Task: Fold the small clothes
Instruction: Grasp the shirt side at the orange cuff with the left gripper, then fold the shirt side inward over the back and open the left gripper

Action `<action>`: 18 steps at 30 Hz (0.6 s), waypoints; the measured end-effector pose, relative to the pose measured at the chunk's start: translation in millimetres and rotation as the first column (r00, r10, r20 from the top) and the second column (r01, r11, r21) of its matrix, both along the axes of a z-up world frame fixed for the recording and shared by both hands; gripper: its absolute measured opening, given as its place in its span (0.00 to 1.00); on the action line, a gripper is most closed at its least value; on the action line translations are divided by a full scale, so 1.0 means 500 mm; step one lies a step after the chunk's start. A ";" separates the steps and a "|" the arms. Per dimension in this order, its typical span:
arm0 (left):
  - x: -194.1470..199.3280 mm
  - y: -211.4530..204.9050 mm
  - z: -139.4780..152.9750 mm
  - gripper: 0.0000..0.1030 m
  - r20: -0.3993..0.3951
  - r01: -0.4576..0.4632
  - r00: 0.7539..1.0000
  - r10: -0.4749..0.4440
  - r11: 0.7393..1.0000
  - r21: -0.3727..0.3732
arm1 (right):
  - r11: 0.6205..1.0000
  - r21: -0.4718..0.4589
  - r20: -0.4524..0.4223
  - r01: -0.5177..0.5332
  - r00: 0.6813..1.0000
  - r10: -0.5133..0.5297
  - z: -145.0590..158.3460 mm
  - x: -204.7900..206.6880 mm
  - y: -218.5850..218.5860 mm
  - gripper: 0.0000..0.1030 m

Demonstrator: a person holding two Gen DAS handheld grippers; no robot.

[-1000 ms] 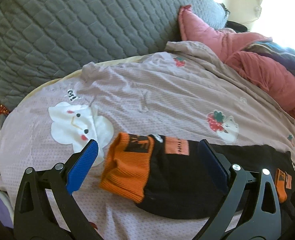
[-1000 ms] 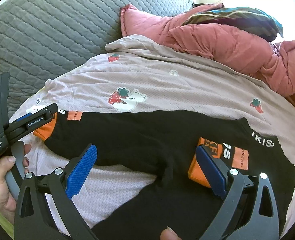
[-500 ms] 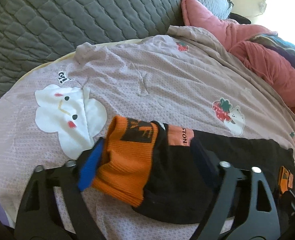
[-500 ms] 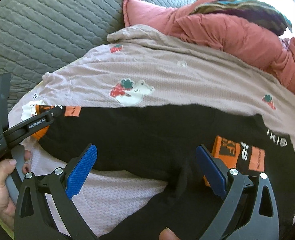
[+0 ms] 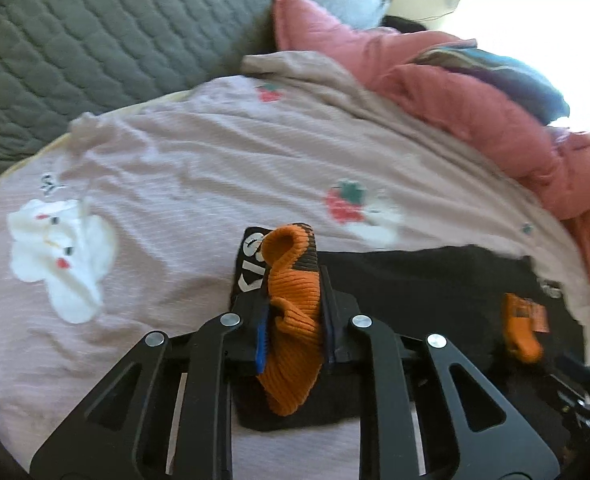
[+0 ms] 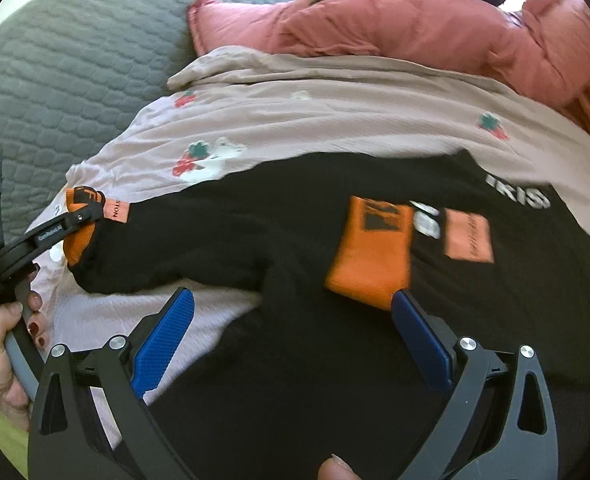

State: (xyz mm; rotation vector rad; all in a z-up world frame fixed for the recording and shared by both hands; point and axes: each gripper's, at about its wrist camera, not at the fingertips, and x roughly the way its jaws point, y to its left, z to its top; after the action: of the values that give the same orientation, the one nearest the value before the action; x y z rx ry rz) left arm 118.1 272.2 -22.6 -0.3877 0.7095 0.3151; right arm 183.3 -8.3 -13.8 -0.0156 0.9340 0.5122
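- Left wrist view: the left tool is closed on the orange ribbed cuff of a black garment; both blue-padded fingers press the knit from either side.
- The gripped cuff is bunched and raised off the bed; a black sleeve portion with white lettering shows just left of it.
- The rest of the black garment lies flat to the right on a pale pink sheet printed with strawberries and a white cartoon figure.
- A second orange cuff lies on the garment at the right edge, well apart from the gripped one.
- A grey quilted cover lies at far left; a red-pink quilt is heaped at far right.
- No container is in view.
- Right wrist view: the right tool is open, its fingers spread wide above the black garment, gripping nothing.
- The right finger tip lies just beside the near edge of the second orange cuff, which rests flat on the garment next to an orange label patch.
- At the left edge, the left tool holds the first orange cuff; the person's left hand grips its handle.
- The pale pink sheet lies under the garment; the grey quilted cover is at far left and the red-pink quilt at far right.
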 end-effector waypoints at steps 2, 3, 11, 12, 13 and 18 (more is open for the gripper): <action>0.000 -0.013 0.005 0.10 0.032 0.042 0.999 -0.041 0.998 -0.050 | 1.000 -0.003 -0.004 0.027 1.000 -0.027 0.001 -0.002 -0.032 0.96; 0.001 -0.027 0.009 0.10 0.050 0.072 0.996 -0.069 0.995 -0.074 | 0.999 -0.005 -0.004 0.044 0.999 -0.044 0.002 -0.005 -0.053 0.96; 0.013 -0.161 0.055 0.10 0.180 0.314 0.941 -0.288 0.938 -0.144 | 0.985 0.019 -0.001 0.169 0.986 -0.169 0.020 -0.015 -0.201 0.95; 0.017 -0.185 0.058 0.10 0.187 0.345 0.930 -0.316 0.927 -0.148 | 0.981 0.022 0.006 0.190 0.982 -0.190 0.026 -0.017 -0.226 0.96; 0.018 -0.196 0.058 0.10 0.188 0.362 0.924 -0.332 0.920 -0.153 | 0.979 0.026 0.008 0.201 0.980 -0.201 0.028 -0.018 -0.240 0.96; 0.033 -0.276 0.043 0.09 0.181 0.452 0.887 -0.424 0.876 -0.166 | 0.960 0.029 0.029 0.279 0.960 -0.280 0.038 -0.022 -0.319 0.95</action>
State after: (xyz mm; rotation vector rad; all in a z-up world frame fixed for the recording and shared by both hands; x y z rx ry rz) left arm 134.7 134.2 -1.2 -0.4255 0.6730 -0.2190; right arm 172.3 -167.7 5.0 0.1289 0.8801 0.2600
